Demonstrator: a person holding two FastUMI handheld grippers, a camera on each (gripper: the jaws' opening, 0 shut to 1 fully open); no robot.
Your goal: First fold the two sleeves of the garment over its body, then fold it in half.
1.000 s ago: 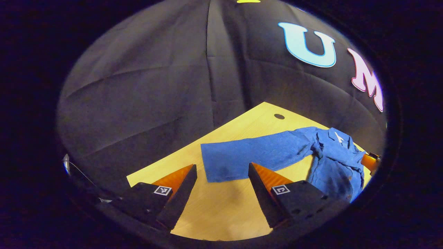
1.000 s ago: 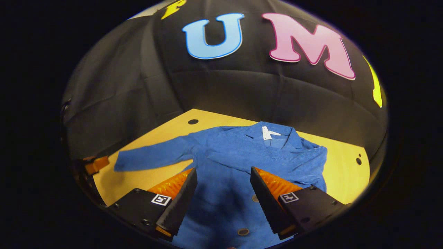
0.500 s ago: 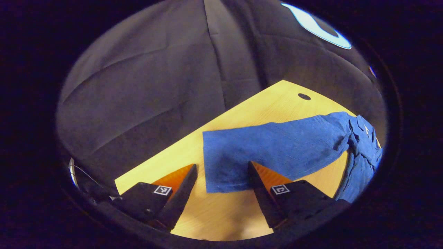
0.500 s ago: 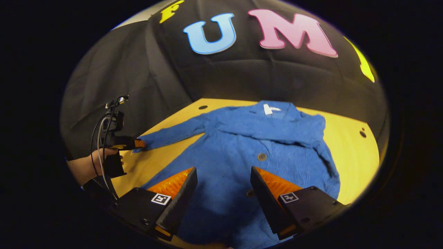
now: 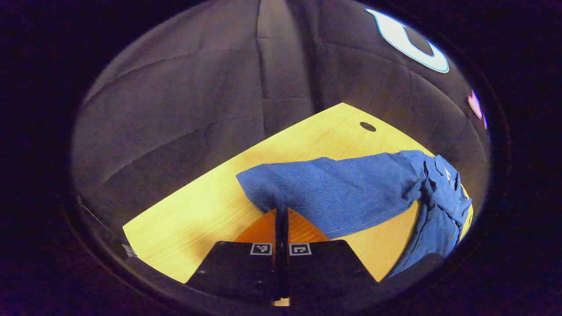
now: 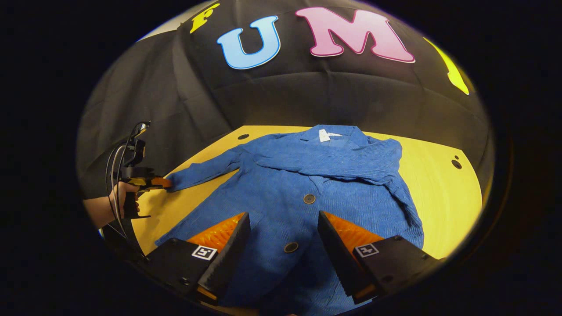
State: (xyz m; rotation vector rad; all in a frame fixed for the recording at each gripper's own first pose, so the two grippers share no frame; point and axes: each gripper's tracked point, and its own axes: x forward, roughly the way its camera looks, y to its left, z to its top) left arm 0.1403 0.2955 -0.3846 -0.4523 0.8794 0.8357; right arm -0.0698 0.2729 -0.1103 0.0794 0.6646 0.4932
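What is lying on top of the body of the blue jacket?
One sleeve is folded across the chest of the jacket, just under the collar. Two buttons show below it; whatever is beneath the sleeve is covered.

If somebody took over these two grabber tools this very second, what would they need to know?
Left gripper: shut on the cuff of the outstretched sleeve, cuff raised slightly off the table.
Right gripper: open, above the jacket front, holding nothing.
Done: the other sleeve already lies across the chest.
Left: carry the gripped sleeve over the body, then fold the jacket in half.
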